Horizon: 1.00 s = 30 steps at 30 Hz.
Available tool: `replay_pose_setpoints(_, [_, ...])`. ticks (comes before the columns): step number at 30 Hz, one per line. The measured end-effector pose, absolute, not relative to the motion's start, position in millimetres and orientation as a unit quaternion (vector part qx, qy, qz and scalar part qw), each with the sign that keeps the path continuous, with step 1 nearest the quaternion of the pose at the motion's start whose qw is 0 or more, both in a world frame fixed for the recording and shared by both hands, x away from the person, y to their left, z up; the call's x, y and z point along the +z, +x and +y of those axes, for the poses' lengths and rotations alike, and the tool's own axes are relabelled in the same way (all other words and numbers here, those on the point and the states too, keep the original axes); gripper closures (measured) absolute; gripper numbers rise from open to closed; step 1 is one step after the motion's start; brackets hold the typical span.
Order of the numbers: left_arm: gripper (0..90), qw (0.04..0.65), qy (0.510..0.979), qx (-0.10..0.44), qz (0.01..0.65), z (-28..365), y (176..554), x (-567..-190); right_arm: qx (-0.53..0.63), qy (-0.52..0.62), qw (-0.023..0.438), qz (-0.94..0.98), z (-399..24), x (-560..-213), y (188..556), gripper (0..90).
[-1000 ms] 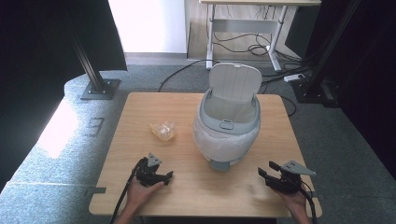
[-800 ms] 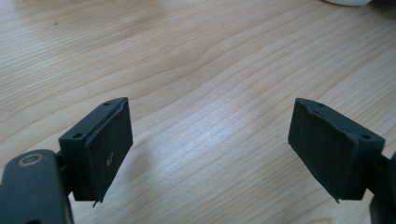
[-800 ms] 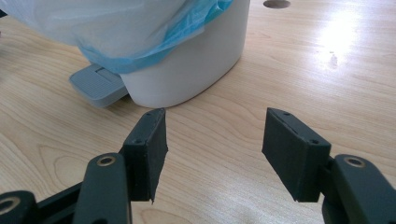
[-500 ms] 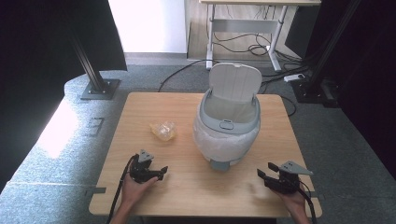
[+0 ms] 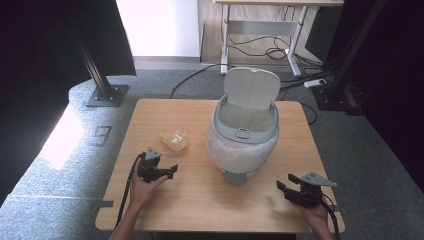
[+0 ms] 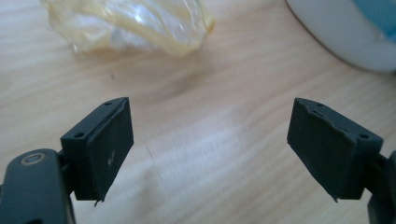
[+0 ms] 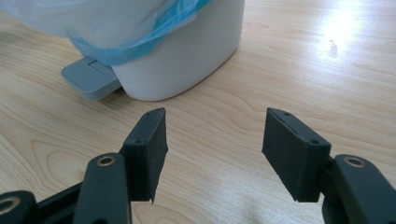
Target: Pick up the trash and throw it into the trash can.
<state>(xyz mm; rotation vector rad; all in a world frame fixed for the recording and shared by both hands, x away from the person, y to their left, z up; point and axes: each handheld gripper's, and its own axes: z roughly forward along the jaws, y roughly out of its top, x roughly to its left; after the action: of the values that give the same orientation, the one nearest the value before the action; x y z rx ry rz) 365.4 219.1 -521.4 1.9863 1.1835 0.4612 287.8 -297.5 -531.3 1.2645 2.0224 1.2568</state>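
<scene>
A crumpled clear-yellow plastic wrapper lies on the wooden table, left of a white pedal bin whose lid stands up. The bin holds a white liner with a blue edge. My left gripper is open and empty just below the wrapper, jaws pointing right toward the bin. My right gripper stands open and empty near the front right edge, facing the bin's grey pedal.
The bin's wall sits at the upper right of the left gripper view. Bare wood lies between both grippers and the bin. Beyond the table stand a black post base, floor cables and a desk frame.
My left gripper has moved away from the front edge, up toward the wrapper, and now points right. The right gripper has stayed put.
</scene>
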Motion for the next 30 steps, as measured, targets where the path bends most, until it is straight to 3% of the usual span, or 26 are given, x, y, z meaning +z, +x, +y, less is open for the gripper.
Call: replay_pose_setpoints(30, [13.7,0.409,0.761,0.182,0.470,230,409,-495,0.439,0.464,0.214,0.740,-296,-536,290,39.6])
